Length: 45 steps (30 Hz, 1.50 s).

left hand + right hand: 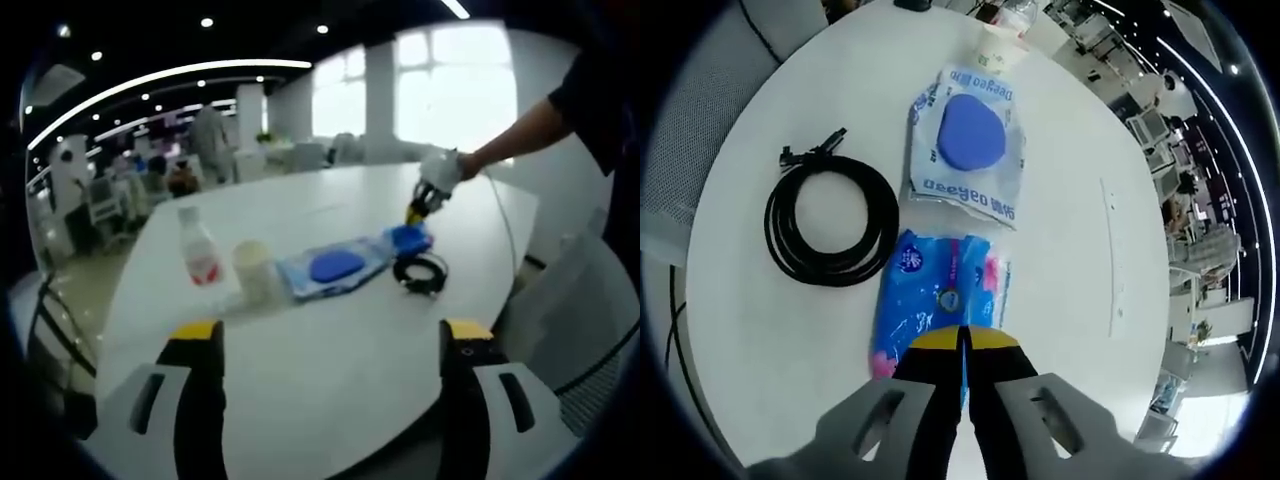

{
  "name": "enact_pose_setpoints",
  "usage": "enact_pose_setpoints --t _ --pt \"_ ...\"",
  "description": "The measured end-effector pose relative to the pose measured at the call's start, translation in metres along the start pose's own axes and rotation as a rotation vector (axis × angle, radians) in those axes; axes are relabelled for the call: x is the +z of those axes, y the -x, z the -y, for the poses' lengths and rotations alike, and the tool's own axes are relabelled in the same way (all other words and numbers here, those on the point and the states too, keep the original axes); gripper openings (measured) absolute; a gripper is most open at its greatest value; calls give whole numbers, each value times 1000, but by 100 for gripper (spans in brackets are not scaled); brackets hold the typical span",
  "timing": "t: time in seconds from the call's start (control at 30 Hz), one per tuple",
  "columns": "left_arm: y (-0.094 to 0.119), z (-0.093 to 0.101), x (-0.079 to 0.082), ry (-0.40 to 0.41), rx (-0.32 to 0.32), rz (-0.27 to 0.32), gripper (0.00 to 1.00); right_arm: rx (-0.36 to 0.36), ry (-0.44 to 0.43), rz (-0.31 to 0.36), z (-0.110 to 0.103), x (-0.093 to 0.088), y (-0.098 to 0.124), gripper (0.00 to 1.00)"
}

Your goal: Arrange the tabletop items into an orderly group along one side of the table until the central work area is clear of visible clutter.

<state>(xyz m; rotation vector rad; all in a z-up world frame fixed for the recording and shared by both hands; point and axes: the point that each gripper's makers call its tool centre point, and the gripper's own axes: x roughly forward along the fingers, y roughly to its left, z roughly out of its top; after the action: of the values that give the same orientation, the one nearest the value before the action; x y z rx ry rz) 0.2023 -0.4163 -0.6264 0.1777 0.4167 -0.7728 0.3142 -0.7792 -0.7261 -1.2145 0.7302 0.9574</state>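
Tissue pack (940, 295) apparently pinched by right claw (963, 345), left claw (330, 335) spread, cable (830, 222) beside.

Left hand-held gripper (332, 345) gapes wide; right hand-held gripper (964, 340) pinched together.

Bottle (1018, 12) cut off by edge, tissue pack (940, 290) partly hidden (behind tool (963, 345))

One bottle (199, 246), one cup (254, 270), two packs (965, 145) (937, 298), one cable (831, 219).
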Motion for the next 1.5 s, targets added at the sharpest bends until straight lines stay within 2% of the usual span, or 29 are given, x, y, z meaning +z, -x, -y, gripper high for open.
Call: enact_pose_setpoints --t 0.43,0.53,0.63,0.7,0.87,1.07,1.2,1.5 --pt "0 -2 0 4 7 1 85 3 56 1 8 1 2 0" --pt "0 -2 -1 3 7 -2 85 3 32 5 7 1 2 0" --pt "1 -2 -1 1 8 -2 85 -3 -91 30 8 -1 5 8" --pt "0 -2 -1 2 7 -3 85 -8 -89 26 10 -5 6 13" --pt "0 -1 -2 2 3 -6 85 -2 -120 19 7 -13 6 14" --pt "0 -2 -3 1 4 -12 84 18 -126 -2 1 -20 0 11" --pt "0 -3 -3 1 10 -13 84 36 -87 -28 -4 -25 -5 4" --pt "0 -3 -4 -2 12 -19 83 12 -79 -29 6 -25 -4 0"
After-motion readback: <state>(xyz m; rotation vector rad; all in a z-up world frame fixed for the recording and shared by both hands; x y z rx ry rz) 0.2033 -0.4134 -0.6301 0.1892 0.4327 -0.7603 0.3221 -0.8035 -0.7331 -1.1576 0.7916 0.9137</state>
